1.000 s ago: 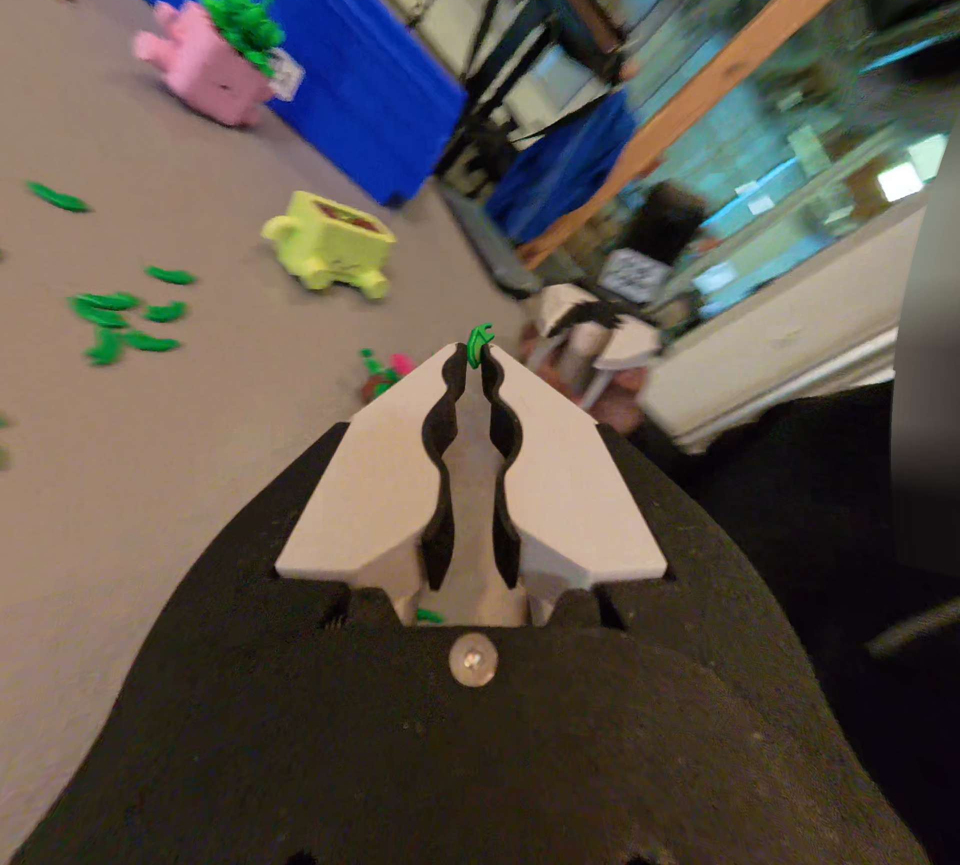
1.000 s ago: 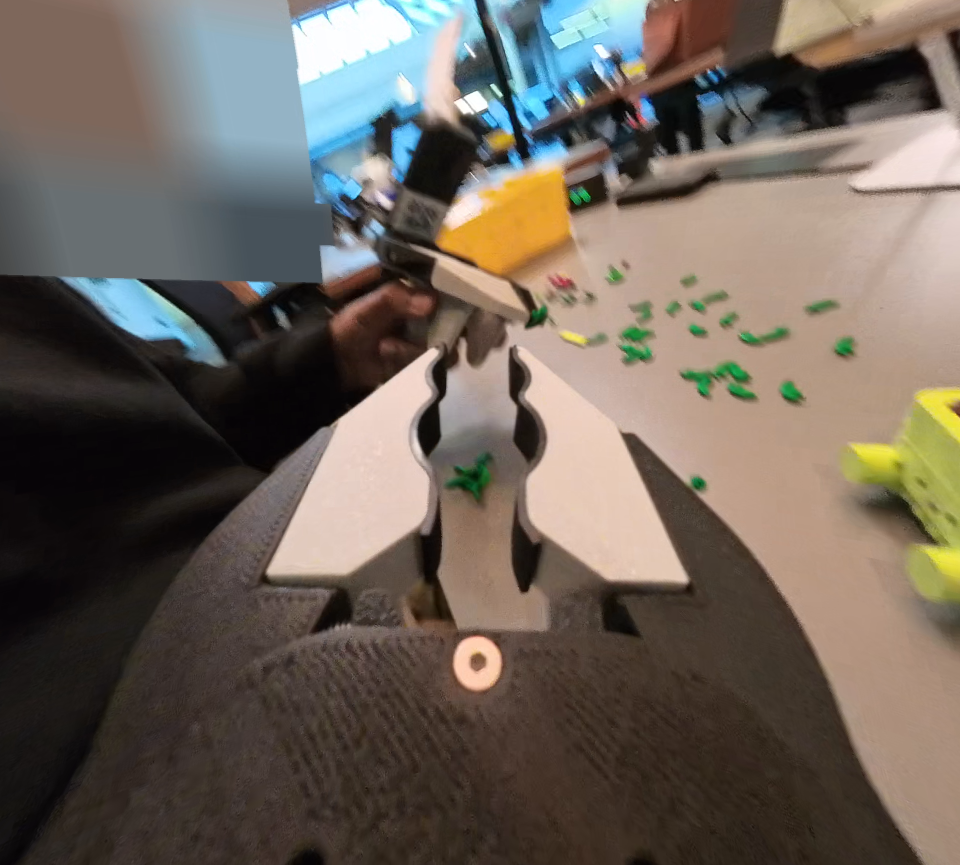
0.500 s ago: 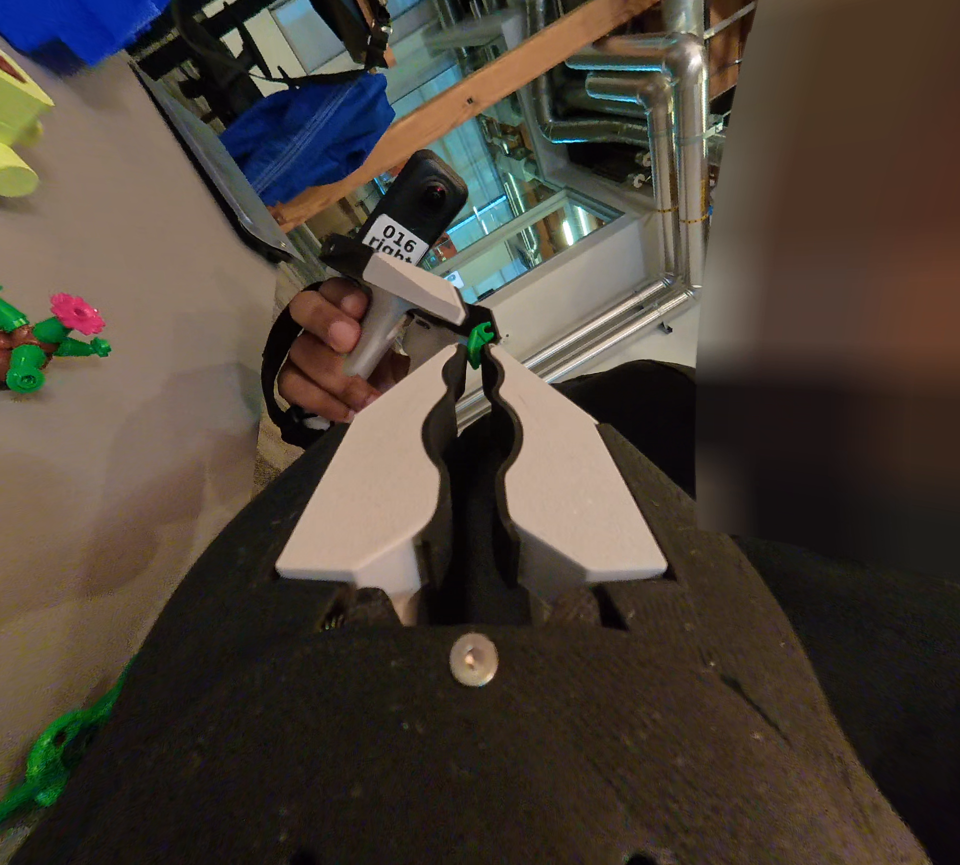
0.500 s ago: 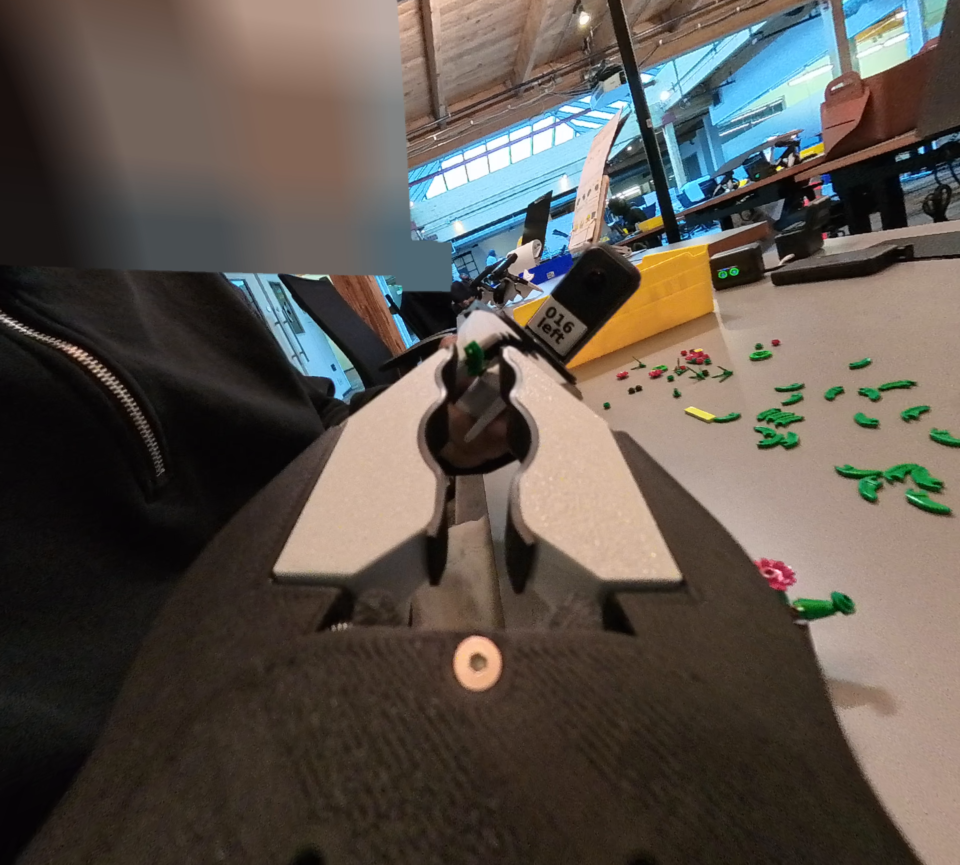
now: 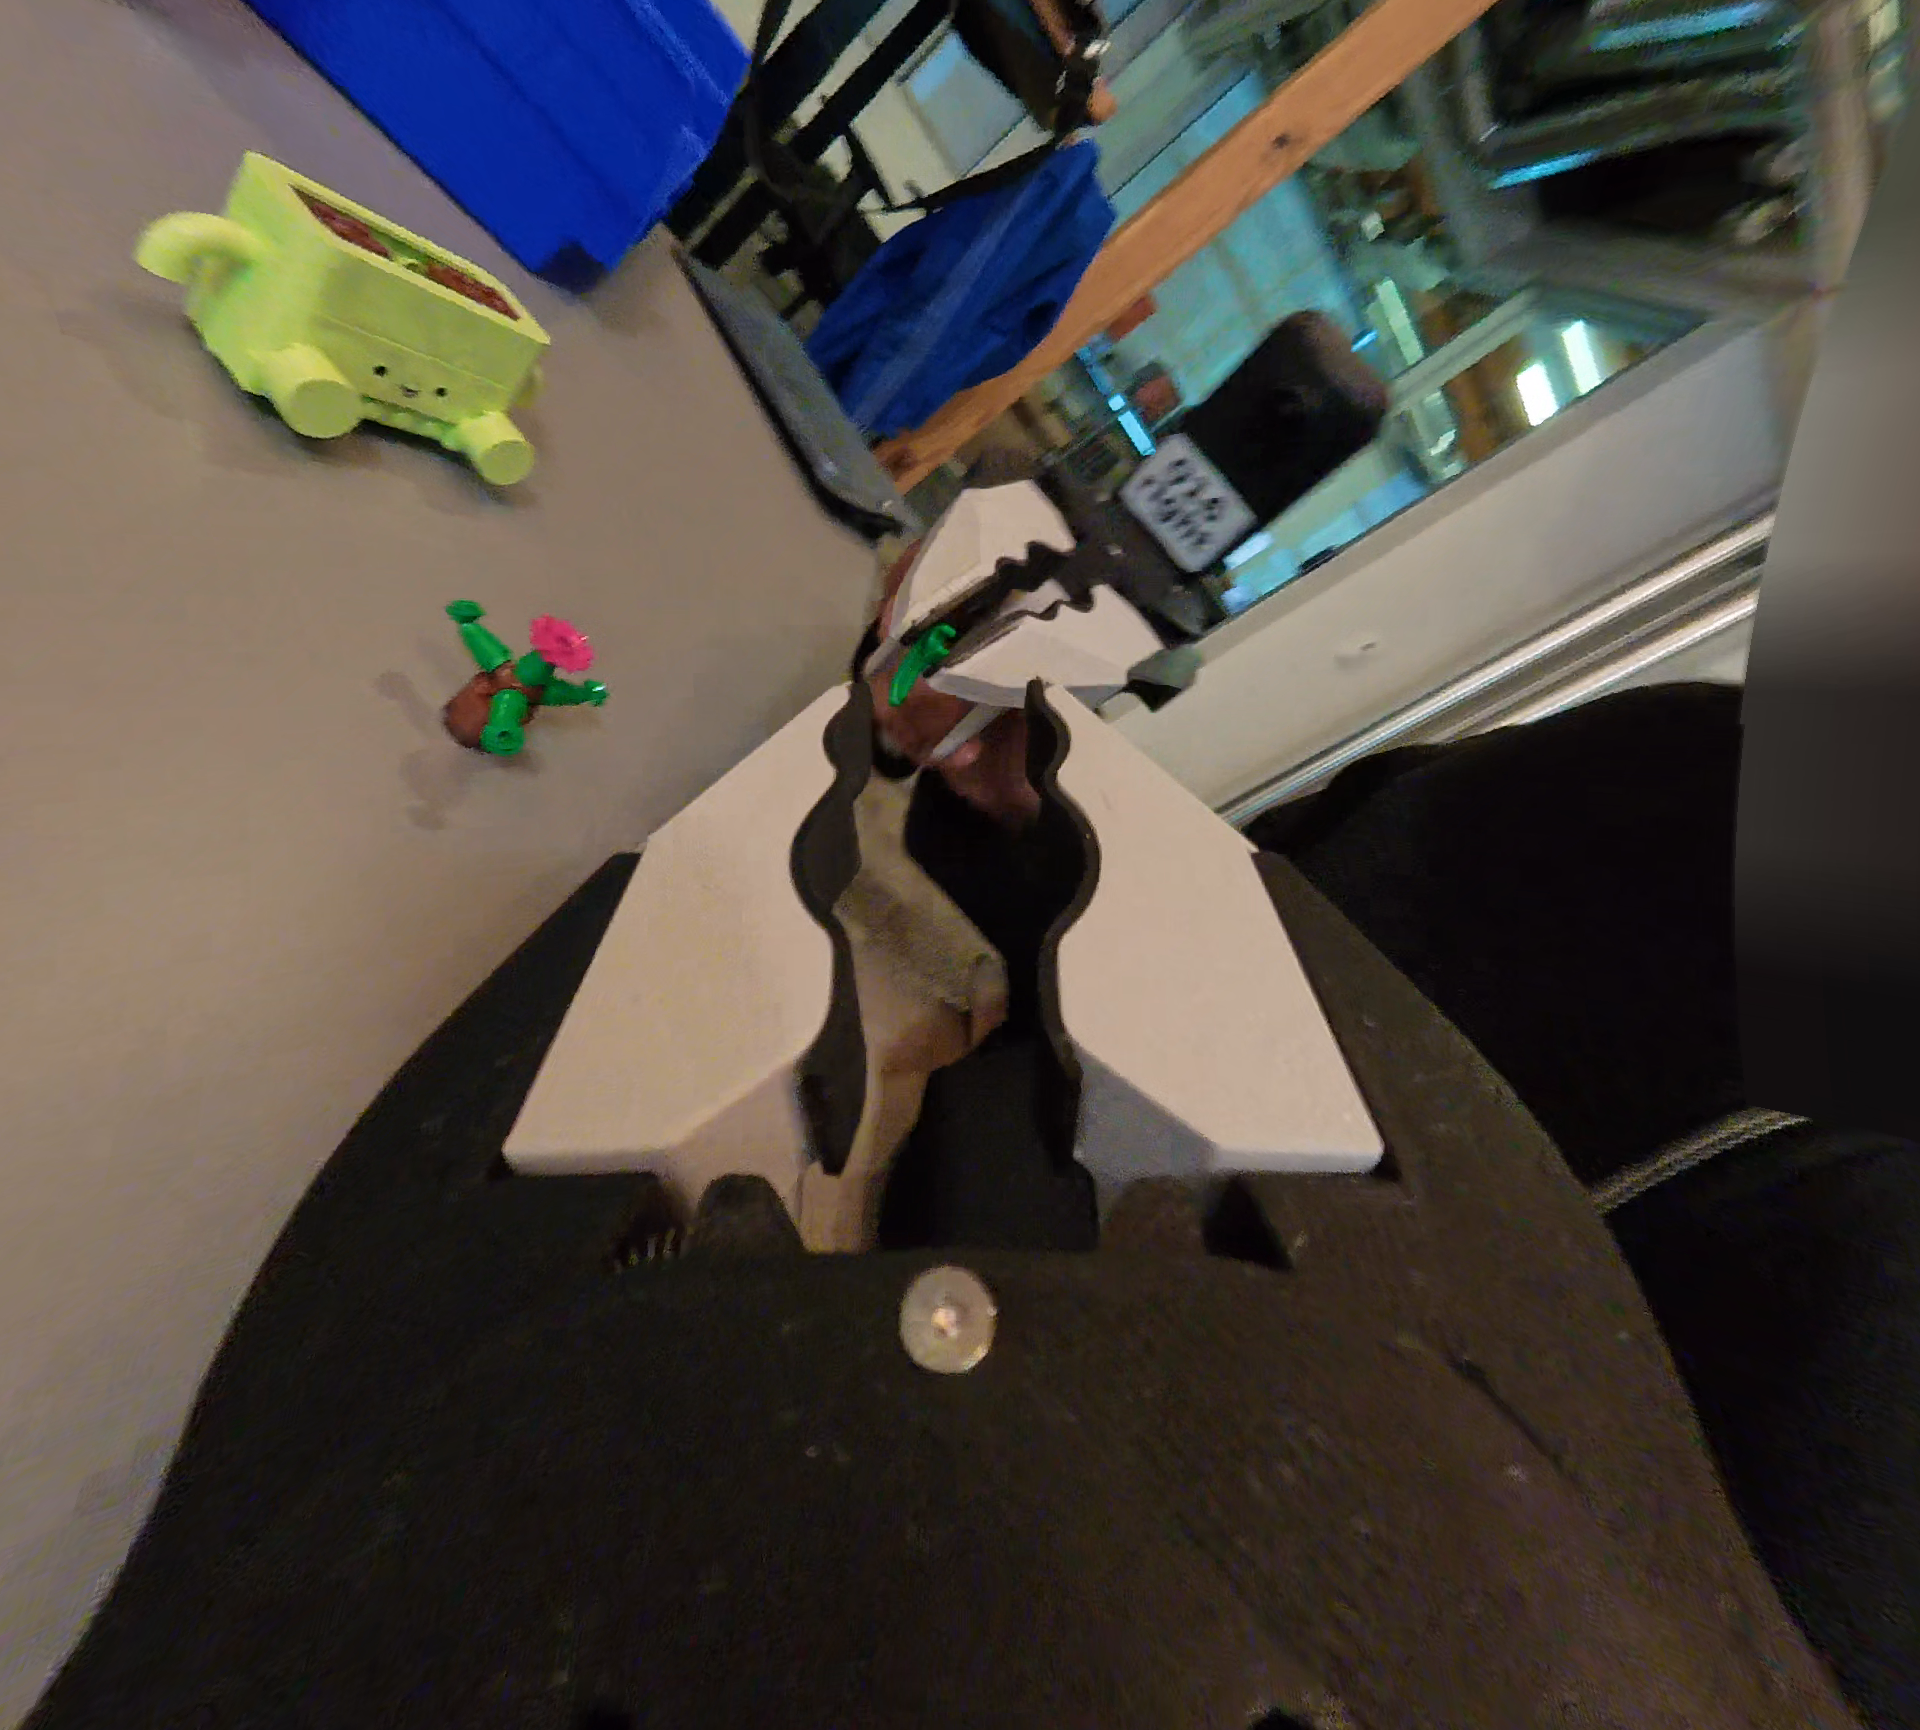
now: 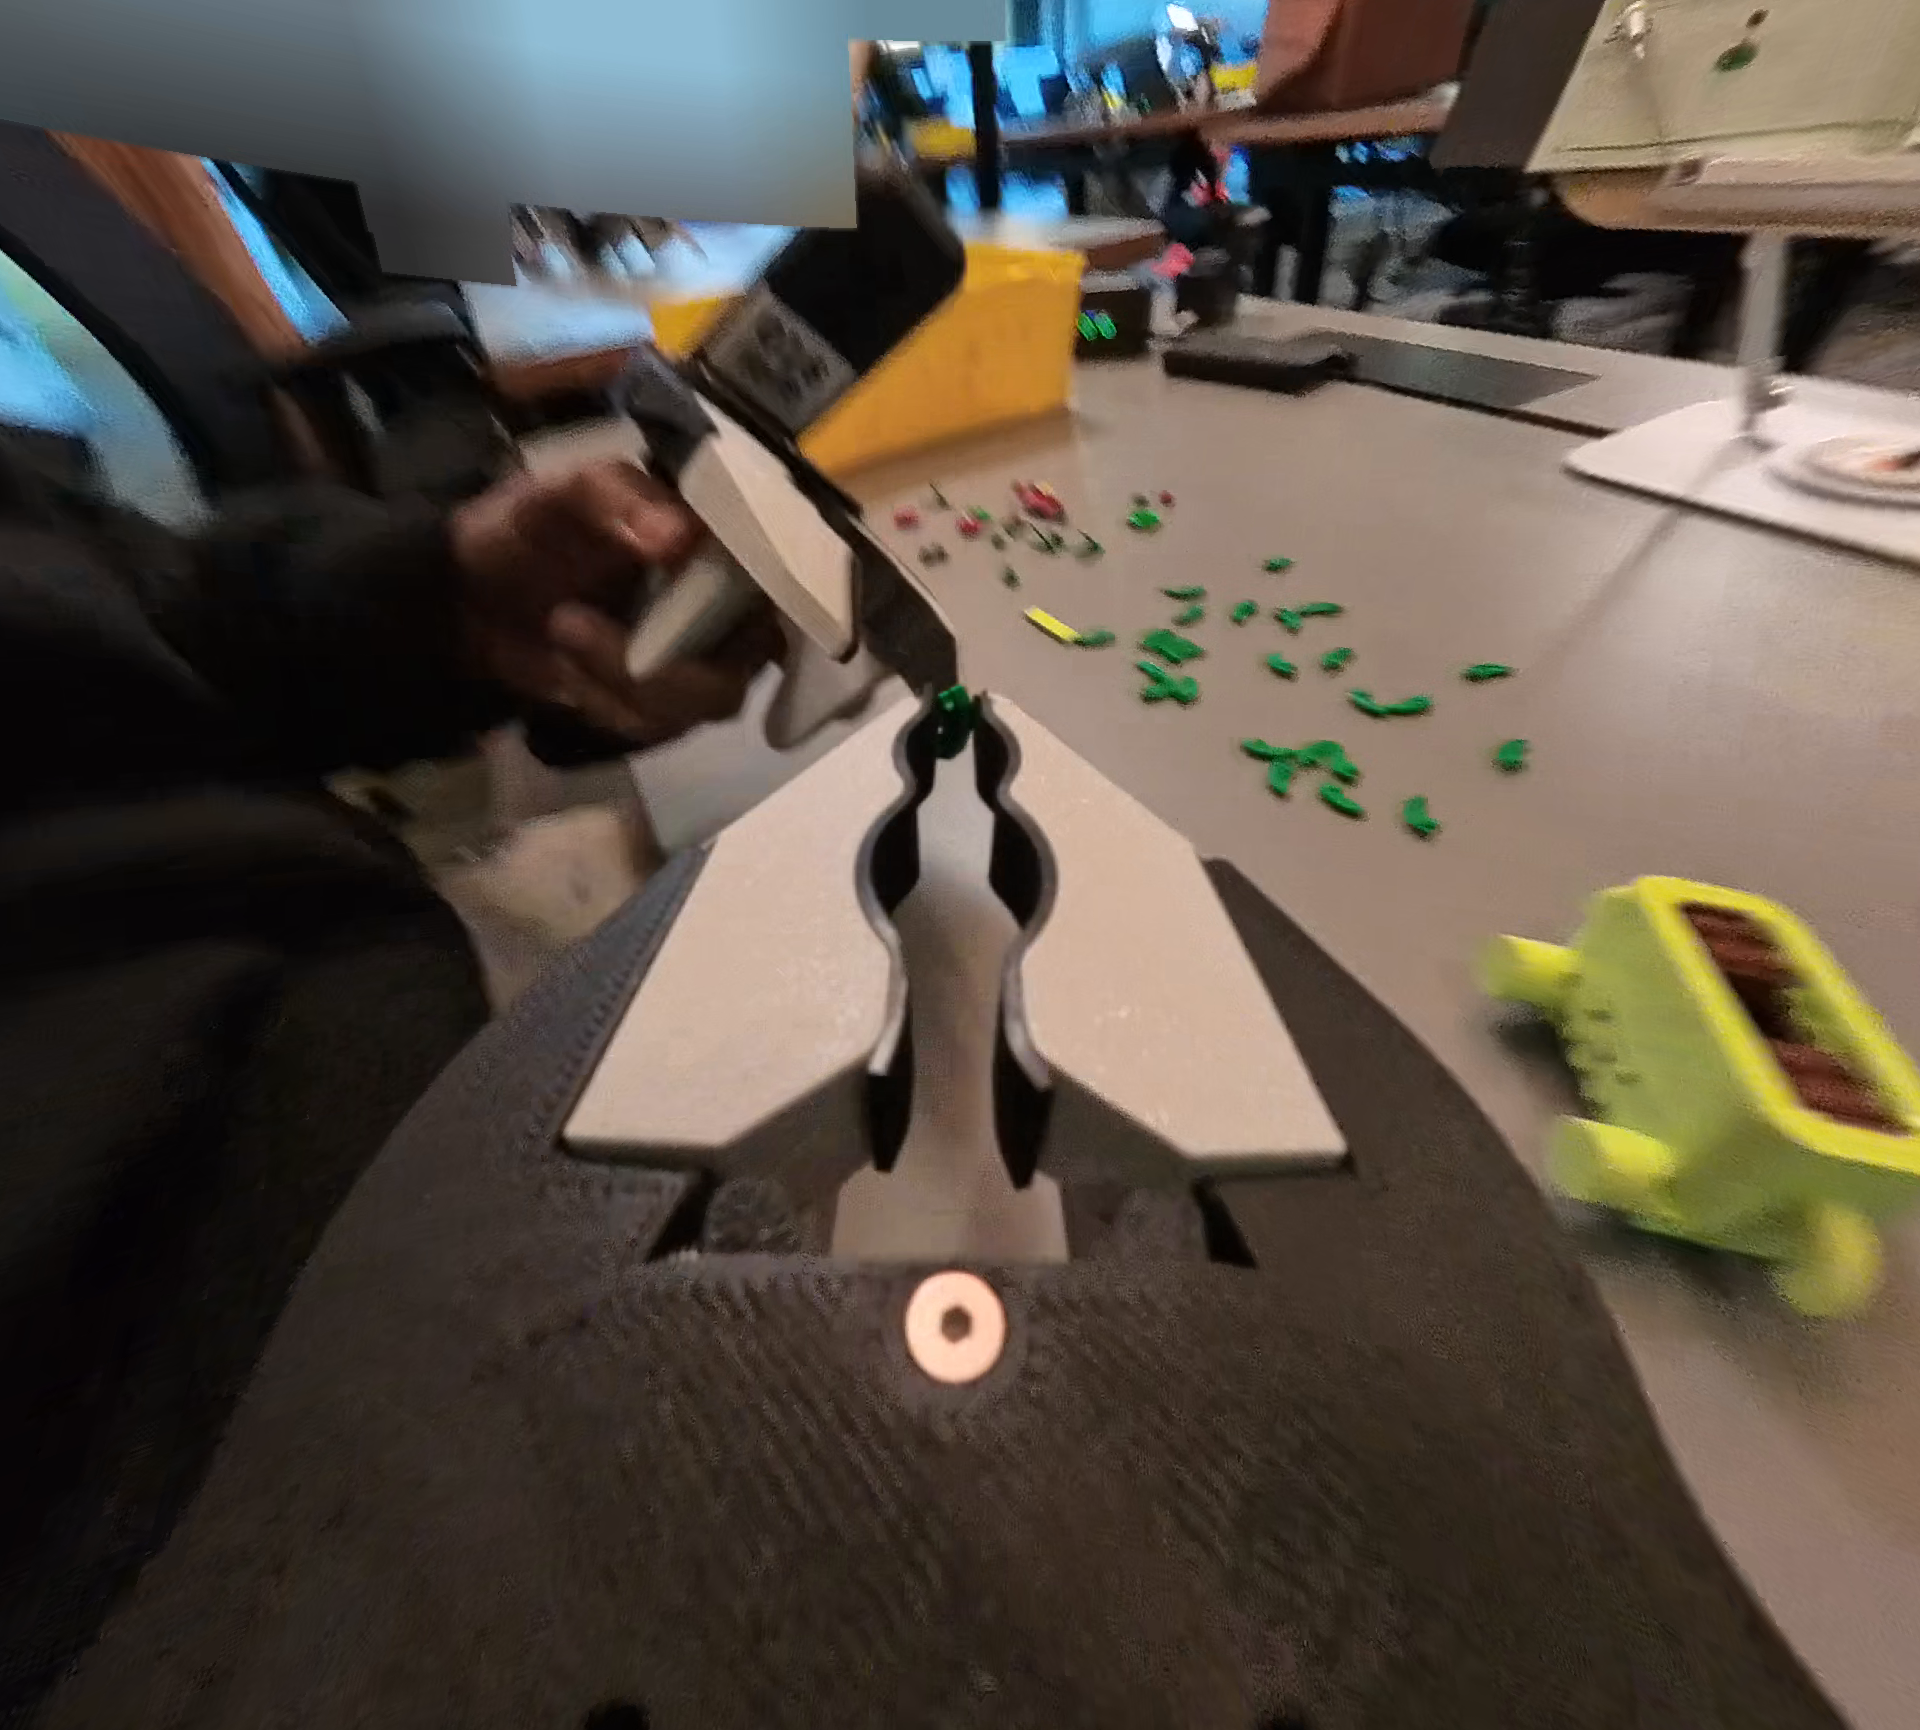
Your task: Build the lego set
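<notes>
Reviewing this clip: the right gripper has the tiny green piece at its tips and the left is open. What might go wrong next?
1. The right gripper pinches the green leaf piece only at its very tips, above the table edge; it may slip and fall.
2. The left gripper sits open right beside it; a bump could knock the piece loose.

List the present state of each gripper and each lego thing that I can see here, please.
left gripper: open, holds nothing.
right gripper: shut on the green leaf.
green leaf: pinched at the right gripper's tips, off the table.
lime pot: on the table, brown top bare, no plant in it.
small flower plant: lying on its side, not held.
loose leaves: scattered on the table, not held.
</notes>
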Available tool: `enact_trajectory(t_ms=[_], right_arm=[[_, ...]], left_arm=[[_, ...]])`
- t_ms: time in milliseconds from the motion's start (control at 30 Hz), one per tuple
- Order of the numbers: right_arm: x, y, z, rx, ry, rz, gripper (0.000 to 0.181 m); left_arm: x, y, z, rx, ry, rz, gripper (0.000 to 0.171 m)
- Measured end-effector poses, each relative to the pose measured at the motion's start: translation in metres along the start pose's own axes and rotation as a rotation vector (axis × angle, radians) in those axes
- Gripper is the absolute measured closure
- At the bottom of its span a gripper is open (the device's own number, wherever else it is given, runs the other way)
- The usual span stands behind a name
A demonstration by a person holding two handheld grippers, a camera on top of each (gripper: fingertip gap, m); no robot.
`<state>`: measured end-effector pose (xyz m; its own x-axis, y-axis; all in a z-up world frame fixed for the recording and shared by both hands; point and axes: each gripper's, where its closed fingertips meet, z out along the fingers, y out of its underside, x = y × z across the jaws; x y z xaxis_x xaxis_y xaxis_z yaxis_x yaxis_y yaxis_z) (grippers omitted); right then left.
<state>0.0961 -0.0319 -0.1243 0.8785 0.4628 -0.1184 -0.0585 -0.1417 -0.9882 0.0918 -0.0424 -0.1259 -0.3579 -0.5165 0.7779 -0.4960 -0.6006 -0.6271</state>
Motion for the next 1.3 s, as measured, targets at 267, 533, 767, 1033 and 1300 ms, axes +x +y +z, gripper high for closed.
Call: enact_trajectory(t_ms=[267, 533, 767, 1033, 1300], right_arm=[[-0.007, 0.012, 0.009, -0.231, 0.117, -0.367, 0.176], [-0.017, 0.019, 0.009, -0.285, 0.066, -0.463, 0.176], [-0.022, 0.016, 0.012, -0.240, 0.020, -0.407, 0.176], [-0.017, -0.002, 0.011, -0.056, -0.064, 0.016, 0.168], [-0.010, -0.014, 0.005, 0.183, -0.249, 0.541, 0.165]], left_arm=[[-0.004, 0.010, 0.003, -0.065, -0.002, -0.034, 0.147], [0.001, 0.016, -0.001, -0.056, 0.084, -0.113, 0.152], [0.001, 0.015, -0.004, -0.053, 0.121, -0.147, 0.167], [0.007, -0.001, -0.012, 0.068, 0.182, -0.139, 0.170], [0.007, -0.010, -0.018, 0.145, 0.110, 0.003, 0.170]])
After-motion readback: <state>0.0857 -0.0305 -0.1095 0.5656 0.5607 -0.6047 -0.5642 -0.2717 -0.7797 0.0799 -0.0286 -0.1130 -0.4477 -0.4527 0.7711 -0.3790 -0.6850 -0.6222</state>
